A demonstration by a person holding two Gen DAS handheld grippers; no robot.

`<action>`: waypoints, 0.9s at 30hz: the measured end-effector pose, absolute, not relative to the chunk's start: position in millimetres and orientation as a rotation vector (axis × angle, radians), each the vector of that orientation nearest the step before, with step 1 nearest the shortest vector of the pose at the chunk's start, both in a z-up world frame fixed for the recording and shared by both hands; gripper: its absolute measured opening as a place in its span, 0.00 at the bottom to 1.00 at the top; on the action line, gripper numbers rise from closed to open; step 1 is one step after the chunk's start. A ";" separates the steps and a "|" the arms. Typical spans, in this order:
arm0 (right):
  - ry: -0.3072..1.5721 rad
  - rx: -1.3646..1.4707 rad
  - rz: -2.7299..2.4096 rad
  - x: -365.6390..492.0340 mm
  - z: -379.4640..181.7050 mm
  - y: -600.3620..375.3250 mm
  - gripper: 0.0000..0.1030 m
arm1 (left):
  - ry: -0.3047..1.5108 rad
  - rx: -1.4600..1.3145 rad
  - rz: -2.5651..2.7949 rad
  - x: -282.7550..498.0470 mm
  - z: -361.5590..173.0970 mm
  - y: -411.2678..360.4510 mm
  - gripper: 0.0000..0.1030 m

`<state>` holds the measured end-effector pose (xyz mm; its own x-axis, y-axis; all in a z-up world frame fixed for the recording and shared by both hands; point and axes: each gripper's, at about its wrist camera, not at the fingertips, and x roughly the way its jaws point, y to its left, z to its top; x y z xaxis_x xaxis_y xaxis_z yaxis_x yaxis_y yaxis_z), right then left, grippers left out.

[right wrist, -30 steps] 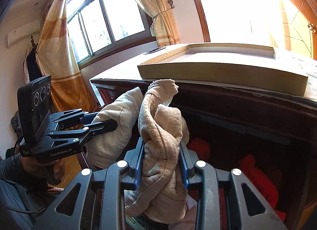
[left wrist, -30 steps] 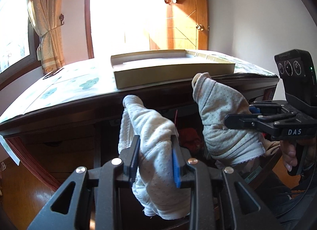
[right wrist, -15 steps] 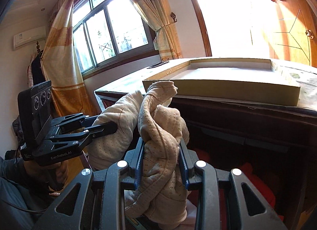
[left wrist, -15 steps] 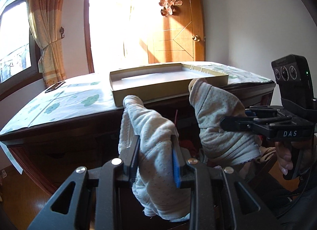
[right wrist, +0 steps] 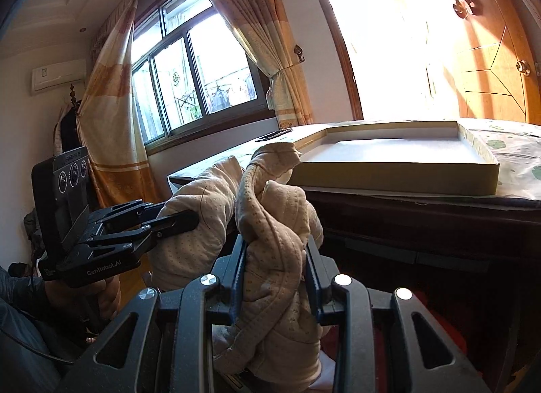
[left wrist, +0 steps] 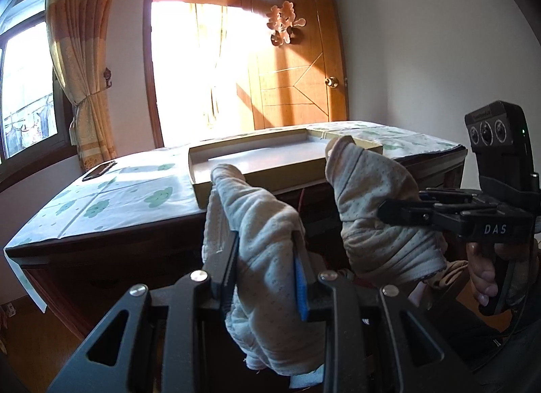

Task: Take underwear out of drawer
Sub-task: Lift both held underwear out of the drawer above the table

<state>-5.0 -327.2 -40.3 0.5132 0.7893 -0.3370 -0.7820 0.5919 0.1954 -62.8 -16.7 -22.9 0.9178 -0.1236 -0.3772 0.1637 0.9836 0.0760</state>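
Underwear, two pale dotted cotton bundles, one in each tool, both lifted clear in front of the dark wooden counter (left wrist: 111,240). Left tool (left wrist: 265,251) clamped narrow on the greyish-white bundle (left wrist: 267,244), cloth bulging above the jaws and hanging below them. Right tool (right wrist: 275,259) clamped narrow on the beige, twisted bundle (right wrist: 274,224), its top curling over toward the far side. Each tool visible in the other's view, close beside one another, the bundles near but apparently not touching. Drawer itself not clearly seen; only a dark recess under the counter edge, with something red low in the right wrist view.

Likely step: carrying both pieces up and away from the drawer, probably toward the shallow open cardboard box (left wrist: 287,163) on the cloud-patterned cloth (left wrist: 111,193) covering the counter. To do it well: keep both grips firm, since soft cloth slips easily; raise enough for the hanging ends to clear the counter edge and the near wall of the box; keep the tools apart to avoid tangling the loose folds; lower inside the box before loosening. Also worth avoiding: the dark phone-like slab (left wrist: 99,170) at the far left of the counter.
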 end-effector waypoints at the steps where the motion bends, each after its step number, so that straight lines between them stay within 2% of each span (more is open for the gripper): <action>1: 0.411 0.027 0.946 -6.2 -40.3 -328.7 0.32 | 0.379 0.108 -0.148 -63.1 -22.4 -17.3 0.26; 27: 0.377 0.090 0.904 -16.7 -34.7 -338.2 0.32 | 0.306 0.128 -0.170 -61.4 -4.3 -30.0 0.26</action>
